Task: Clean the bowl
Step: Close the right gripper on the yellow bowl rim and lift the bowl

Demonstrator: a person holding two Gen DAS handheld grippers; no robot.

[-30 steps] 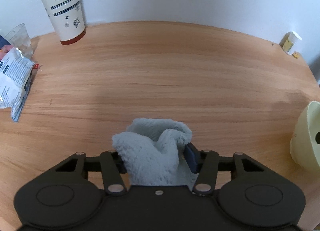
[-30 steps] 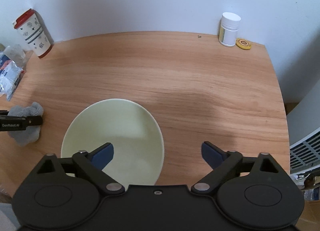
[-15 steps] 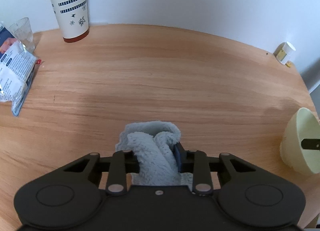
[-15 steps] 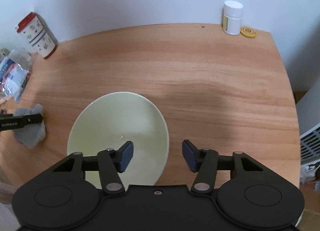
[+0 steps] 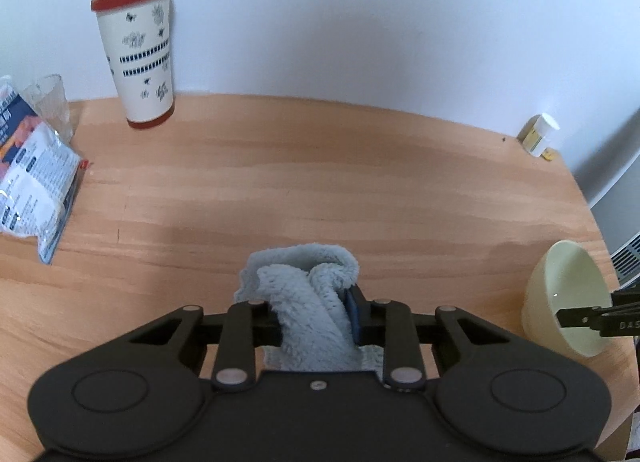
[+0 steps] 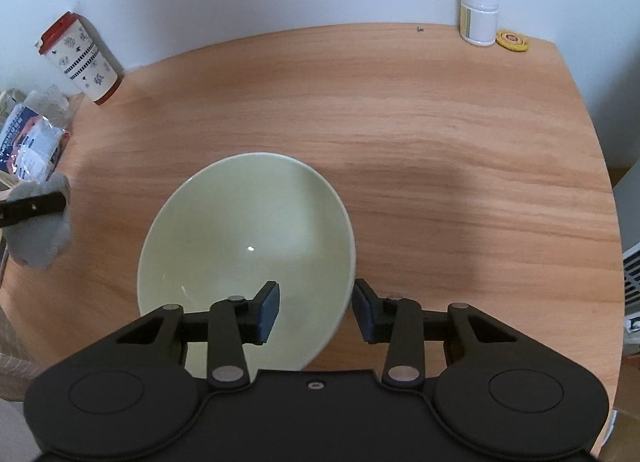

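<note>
Right wrist view: right tool is closing across the bowl rim, not yet pinching, on the desk; glazed, slippery, breakable. Left tool is clamping the soft cloth.

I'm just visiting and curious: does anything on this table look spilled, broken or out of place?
Nothing looks spilled or broken. The bowl looks empty and whole; the lidded cup and white bottle stand upright. Only the crumpled packet at the table's left edge looks untidy, and the grey cloth is merely bunched up.
</note>
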